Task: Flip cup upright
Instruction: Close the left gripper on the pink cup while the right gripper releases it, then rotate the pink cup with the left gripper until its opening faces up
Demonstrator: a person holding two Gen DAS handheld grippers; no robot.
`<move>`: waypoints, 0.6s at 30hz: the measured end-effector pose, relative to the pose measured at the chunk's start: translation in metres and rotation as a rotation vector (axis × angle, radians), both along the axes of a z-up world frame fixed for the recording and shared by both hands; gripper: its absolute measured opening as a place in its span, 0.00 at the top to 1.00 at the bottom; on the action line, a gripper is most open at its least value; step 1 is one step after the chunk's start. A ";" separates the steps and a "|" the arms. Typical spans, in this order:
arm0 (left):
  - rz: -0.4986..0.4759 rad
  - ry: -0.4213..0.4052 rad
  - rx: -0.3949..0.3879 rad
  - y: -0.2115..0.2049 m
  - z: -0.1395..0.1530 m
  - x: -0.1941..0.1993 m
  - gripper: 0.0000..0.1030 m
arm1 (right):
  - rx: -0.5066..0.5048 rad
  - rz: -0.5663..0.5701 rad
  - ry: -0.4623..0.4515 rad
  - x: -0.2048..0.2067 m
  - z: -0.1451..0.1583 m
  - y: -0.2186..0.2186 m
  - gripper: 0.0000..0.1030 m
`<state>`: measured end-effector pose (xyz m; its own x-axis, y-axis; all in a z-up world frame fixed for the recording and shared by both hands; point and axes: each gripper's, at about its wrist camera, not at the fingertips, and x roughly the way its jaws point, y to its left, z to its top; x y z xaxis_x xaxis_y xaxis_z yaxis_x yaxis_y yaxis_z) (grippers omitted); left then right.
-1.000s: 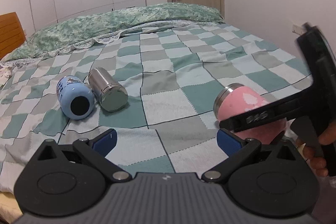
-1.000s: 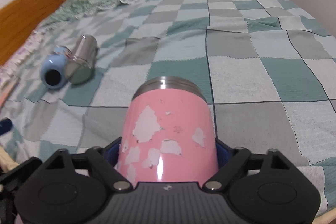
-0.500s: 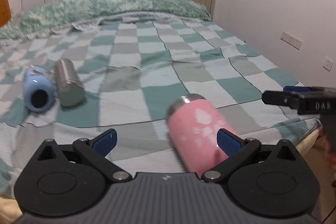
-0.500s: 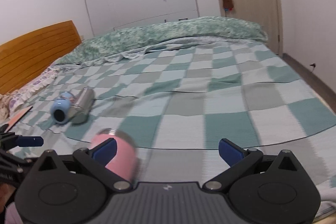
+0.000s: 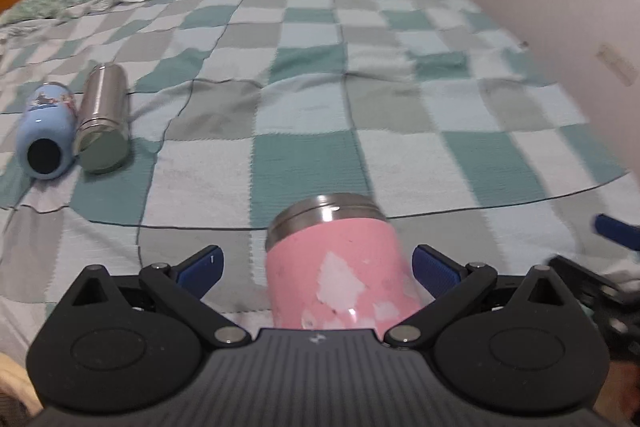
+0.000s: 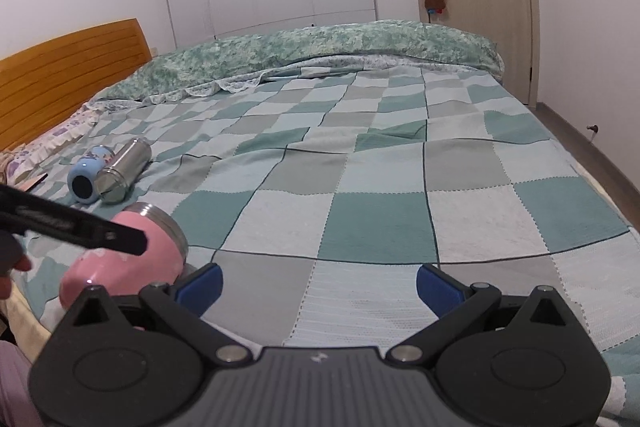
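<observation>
Pink cup (image 5: pixel 340 267) on its side near the bed's front edge, steel rim pointing toward 12 o'clock in my left wrist view, sits between the spread fingers of my left claw (image 5: pixel 316 265). Neither blue pad touches it; the right pad is just beside the cup wall, the left one well off, so that claw is open around the cup, not gripping. I judge the straddle is there to close across the barrel before tipping the cup onto its base.

My right claw (image 6: pixel 318 283) is also open and holds nothing, hanging over the bare checked bedspread (image 6: pixel 380 219), apparently kept clear of the cup at its 9 o'clock.

Cup body is a smooth, slightly tapered cylinder, pink coating flaked off in pale patches, with a bright metal band at the mouth. Bedspread is soft, knitted, lightly rumpled: an unsteady footing for a standing cup, I suspect.

At 10 o'clock lie a blue bottle (image 5: pixel 46 143) and a brushed steel flask (image 5: pixel 104 119), touching, both on their sides.
</observation>
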<state>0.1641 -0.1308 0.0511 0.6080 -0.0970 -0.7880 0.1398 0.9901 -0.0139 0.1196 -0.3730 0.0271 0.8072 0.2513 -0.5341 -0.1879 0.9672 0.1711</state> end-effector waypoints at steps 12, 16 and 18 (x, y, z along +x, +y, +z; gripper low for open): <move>0.013 0.101 -0.011 -0.012 -0.013 0.010 0.15 | 0.069 -0.019 0.010 -0.009 -0.014 -0.012 0.00; 0.010 0.056 -0.031 -0.009 -0.009 0.001 0.15 | 0.105 -0.049 -0.013 -0.019 -0.020 -0.012 0.00; 0.000 0.025 -0.041 -0.007 -0.007 -0.005 0.15 | 0.118 -0.066 -0.053 -0.027 -0.023 -0.009 0.00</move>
<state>0.1589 -0.1382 0.0437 0.5882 -0.1292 -0.7984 0.1385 0.9887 -0.0580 0.0921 -0.3816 0.0036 0.8505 0.2554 -0.4598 -0.1369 0.9515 0.2754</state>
